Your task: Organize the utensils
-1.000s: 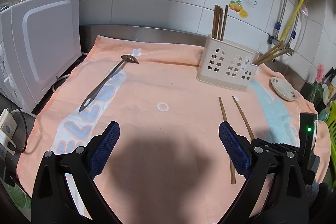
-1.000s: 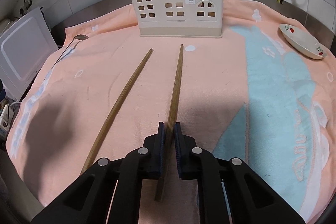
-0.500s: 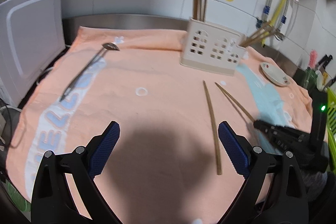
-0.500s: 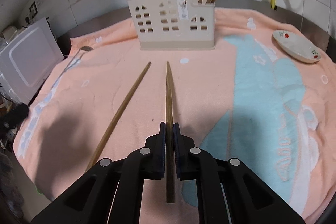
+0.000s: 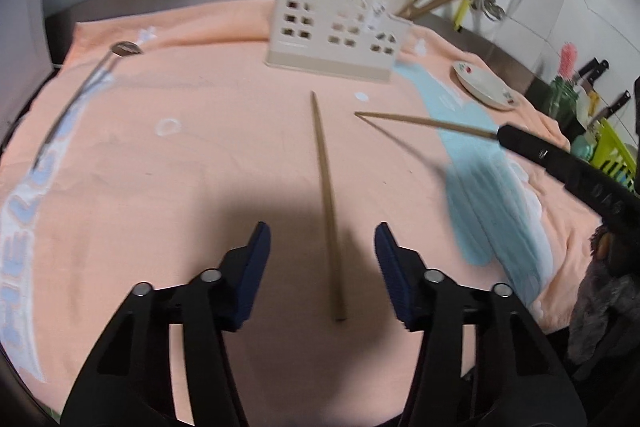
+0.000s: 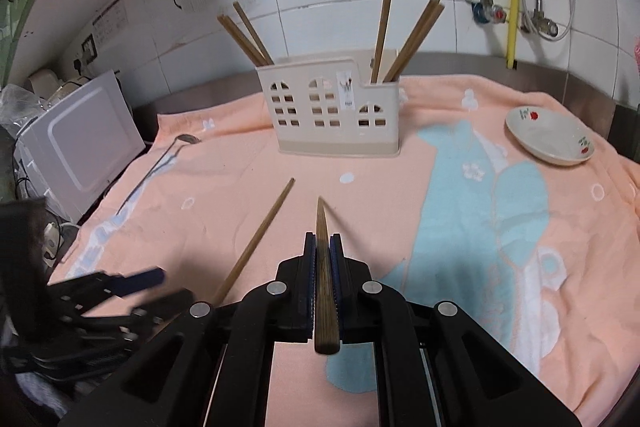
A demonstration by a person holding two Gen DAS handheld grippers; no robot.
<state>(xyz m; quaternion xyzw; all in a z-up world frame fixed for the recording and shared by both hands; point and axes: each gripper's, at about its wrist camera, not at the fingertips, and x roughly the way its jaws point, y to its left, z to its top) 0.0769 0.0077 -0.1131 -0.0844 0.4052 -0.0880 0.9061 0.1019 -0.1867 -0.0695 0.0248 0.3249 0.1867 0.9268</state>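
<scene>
Your right gripper has lifted one chopstick off the peach towel that covers the worktop; a second ago that stick lay flat. Its fingers are clamped tight on it, tip pointing toward the cream utensil holder at the back, which already has chopsticks standing in both end compartments. In the left wrist view the lifted stick hangs clear above the towel.

Your left gripper has swung over and dropped toward the second chopstick, which lies flat on the towel. Its jaws have just been closing, yet they stand half open, one finger on each side of the stick's near end, neither touching it. So one stick looks ready to carry to the holder, and the other is lined up for a grasp.

Both grippers tilt forward and down. A metal ladle lies unsorted at the towel's left edge, a small dish at the right.
</scene>
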